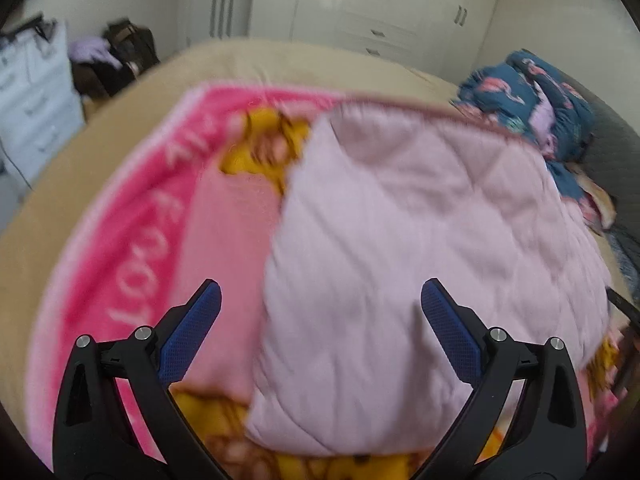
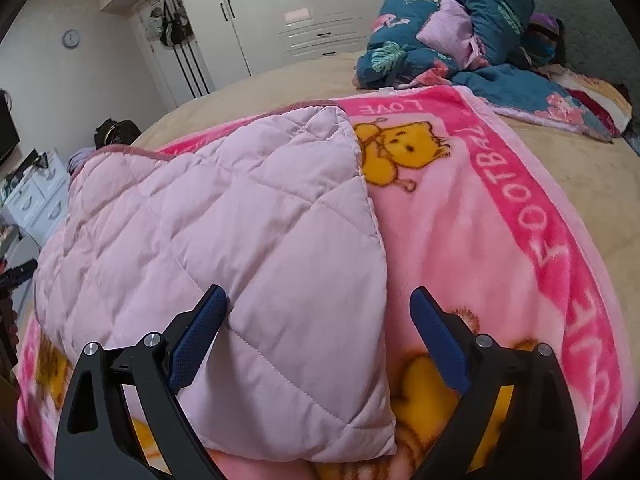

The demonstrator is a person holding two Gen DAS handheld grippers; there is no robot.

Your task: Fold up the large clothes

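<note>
A pale lilac quilted garment [image 2: 224,232] lies folded flat on a pink cartoon-bear blanket [image 2: 500,216] spread over the bed. It also shows in the left wrist view [image 1: 420,232], on the blanket [image 1: 132,240]; that view is blurred. My left gripper [image 1: 320,296] is open and empty, hovering over the garment's left edge. My right gripper [image 2: 318,300] is open and empty, hovering over the garment's right edge; its left finger [image 2: 200,332] is over the garment, whether touching I cannot tell.
A heap of teal flamingo-print bedding [image 2: 452,36] lies at the head of the beige bed [image 2: 280,80]. White wardrobes [image 2: 296,4] line the far wall. A white drawer unit [image 2: 36,196] and a dark bag [image 1: 124,56] stand left of the bed.
</note>
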